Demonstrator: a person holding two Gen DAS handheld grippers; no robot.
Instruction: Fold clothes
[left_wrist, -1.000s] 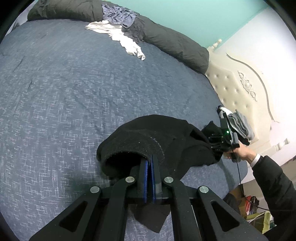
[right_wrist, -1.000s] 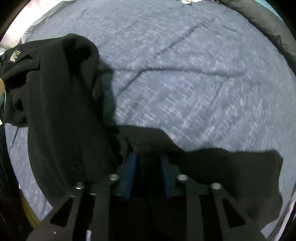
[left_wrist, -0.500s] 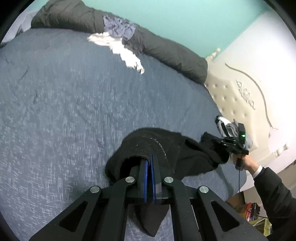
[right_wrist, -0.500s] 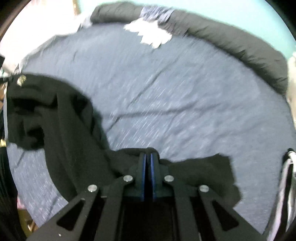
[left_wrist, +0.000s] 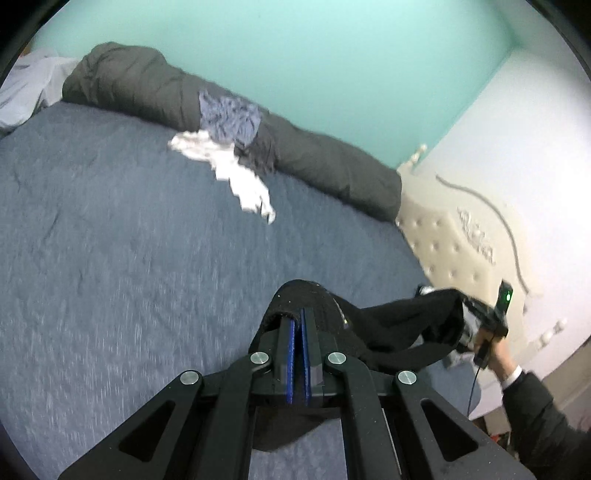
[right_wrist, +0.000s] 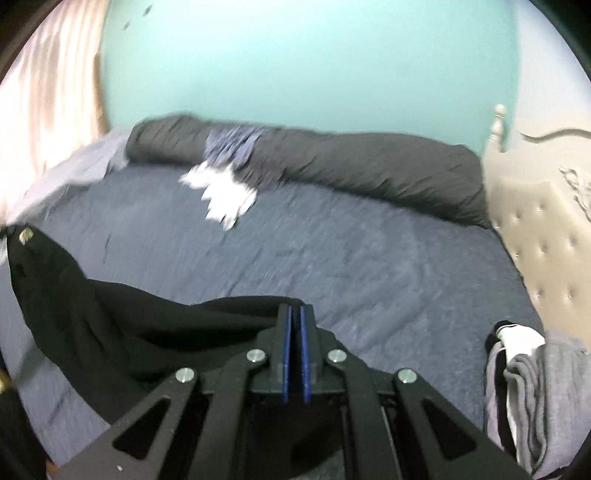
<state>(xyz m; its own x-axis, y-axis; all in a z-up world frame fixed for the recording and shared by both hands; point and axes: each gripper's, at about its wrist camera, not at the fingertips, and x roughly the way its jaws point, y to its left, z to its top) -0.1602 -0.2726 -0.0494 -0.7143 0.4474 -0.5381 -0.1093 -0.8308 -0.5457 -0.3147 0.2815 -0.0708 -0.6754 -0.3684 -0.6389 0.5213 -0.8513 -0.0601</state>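
Left gripper (left_wrist: 296, 325) jaws clenched on the black garment (left_wrist: 399, 325); right gripper (right_wrist: 294, 325) jaws likewise clamped on it. Garment hangs stretched between them above the blue bed (left_wrist: 129, 266). White and grey clothes (left_wrist: 229, 158) lie at 12 o'clock (blurred); folded pile (right_wrist: 535, 376) at 3 o'clock.

Left gripper (left_wrist: 297, 325): matte black frame, two angled arms with triangular cut-outs, four round silver screw heads, blue pads on the inner finger faces. Right gripper (right_wrist: 294, 325): same build, same blue pads and silver screws; seen from the left wrist camera it carries a small green light and a thin black cable. Right hand (left_wrist: 491, 350): black sleeve, apparently a white cuff.
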